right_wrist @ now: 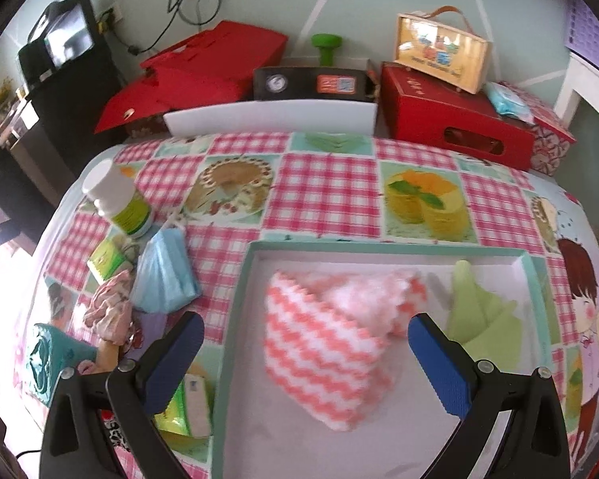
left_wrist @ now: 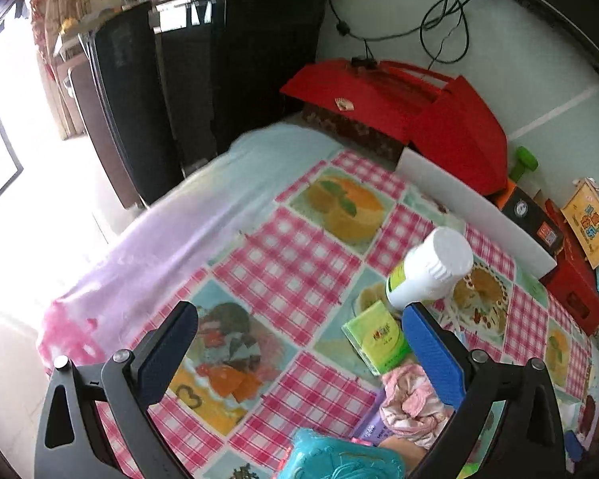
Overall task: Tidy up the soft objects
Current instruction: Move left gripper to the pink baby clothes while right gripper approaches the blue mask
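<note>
In the right wrist view a shallow white tray with a teal rim [right_wrist: 255,245] lies on the checked tablecloth. In it lie a pink-and-white zigzag cloth [right_wrist: 323,355] and a green cloth [right_wrist: 479,319]. My right gripper [right_wrist: 305,343] is open and empty, just above the zigzag cloth. Left of the tray lie a stack of blue face masks [right_wrist: 163,275] and a crumpled pink cloth [right_wrist: 110,307], which also shows in the left wrist view [left_wrist: 411,403]. My left gripper [left_wrist: 299,337] is open and empty above the tablecloth, left of the pink cloth.
A white bottle [left_wrist: 431,267] and a green tissue pack [left_wrist: 379,337] stand near the pink cloth. A teal box [left_wrist: 339,459] sits at the front. Red boxes [right_wrist: 451,115], a black box [right_wrist: 311,84] and a white board [right_wrist: 267,117] line the back.
</note>
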{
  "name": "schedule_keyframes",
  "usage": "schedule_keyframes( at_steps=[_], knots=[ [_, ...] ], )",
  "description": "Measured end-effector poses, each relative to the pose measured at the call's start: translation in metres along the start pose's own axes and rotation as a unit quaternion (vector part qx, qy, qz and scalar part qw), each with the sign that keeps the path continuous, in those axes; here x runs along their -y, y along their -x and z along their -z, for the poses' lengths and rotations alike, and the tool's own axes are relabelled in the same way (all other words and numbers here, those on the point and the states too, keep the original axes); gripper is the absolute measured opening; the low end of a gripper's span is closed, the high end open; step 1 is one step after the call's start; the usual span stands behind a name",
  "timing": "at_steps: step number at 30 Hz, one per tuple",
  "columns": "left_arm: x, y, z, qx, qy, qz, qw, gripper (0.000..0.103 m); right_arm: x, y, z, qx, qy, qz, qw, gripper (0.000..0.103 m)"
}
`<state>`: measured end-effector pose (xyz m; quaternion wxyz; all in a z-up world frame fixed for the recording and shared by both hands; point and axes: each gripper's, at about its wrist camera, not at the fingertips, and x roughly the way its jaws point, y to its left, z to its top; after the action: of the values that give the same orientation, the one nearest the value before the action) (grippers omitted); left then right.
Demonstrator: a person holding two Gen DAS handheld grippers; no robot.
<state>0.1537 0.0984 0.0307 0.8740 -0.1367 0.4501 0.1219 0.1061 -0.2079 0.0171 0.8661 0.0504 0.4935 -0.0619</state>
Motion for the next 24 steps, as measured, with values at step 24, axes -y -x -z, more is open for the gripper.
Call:
schedule_keyframes(
  at_steps=[24],
  knots=[
    [0.069, -0.034, 0.035, -0.113, -0.105, 0.093, 0.9837, 0.102, -0.043, -0.029, 0.002, -0.008, 0.05, -0.087, 0.995, 0.091]
  ],
)
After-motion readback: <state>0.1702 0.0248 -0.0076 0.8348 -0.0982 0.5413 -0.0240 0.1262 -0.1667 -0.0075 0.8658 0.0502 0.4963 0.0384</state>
